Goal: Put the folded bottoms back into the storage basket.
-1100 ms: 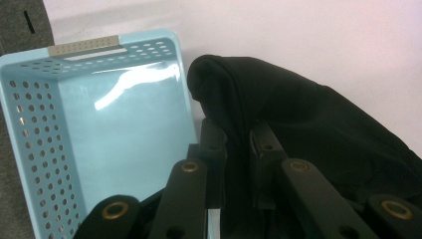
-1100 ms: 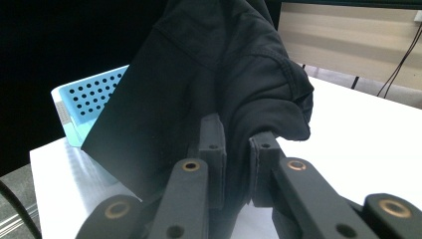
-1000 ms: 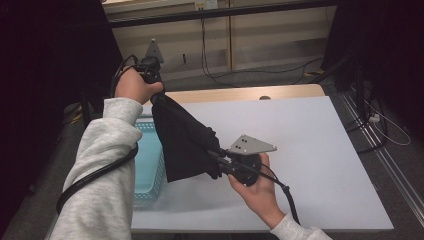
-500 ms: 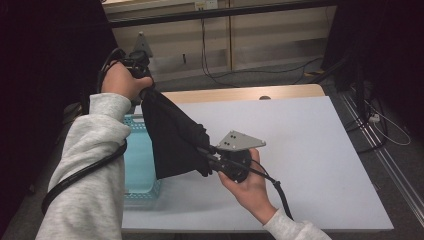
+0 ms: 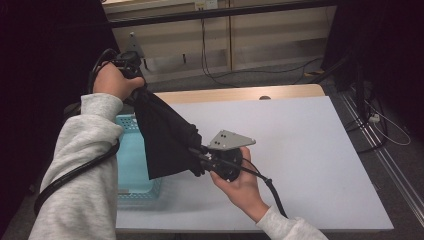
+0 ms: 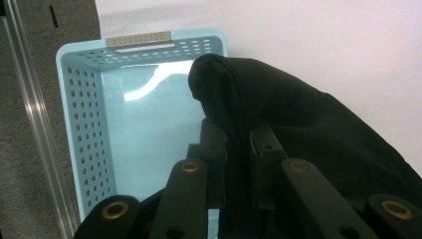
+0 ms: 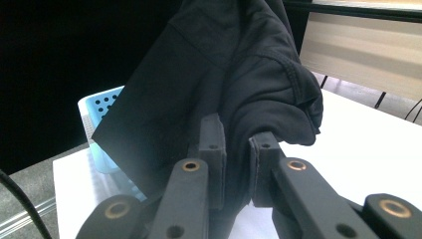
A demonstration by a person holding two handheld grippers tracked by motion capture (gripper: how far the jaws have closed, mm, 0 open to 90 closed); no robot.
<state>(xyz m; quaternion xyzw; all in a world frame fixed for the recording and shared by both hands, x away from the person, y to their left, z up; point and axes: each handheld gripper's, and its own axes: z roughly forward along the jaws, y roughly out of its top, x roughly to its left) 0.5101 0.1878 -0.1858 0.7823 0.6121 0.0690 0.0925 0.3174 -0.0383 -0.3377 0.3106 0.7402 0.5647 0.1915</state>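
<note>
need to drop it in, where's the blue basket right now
In the high view the blue basket sits at the table's left edge, partly hidden under the black garment held up between both grippers; the left gripper view looks into it, empty.

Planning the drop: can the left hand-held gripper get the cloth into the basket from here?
Probably yes. The left hand-held gripper grips the cloth right above the open basket; the right hand-held gripper holding the other end may limit it.

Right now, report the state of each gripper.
Left gripper: shut on the black fabric garment, above the light blue perforated plastic basket.
Right gripper: shut on the same garment.
</note>
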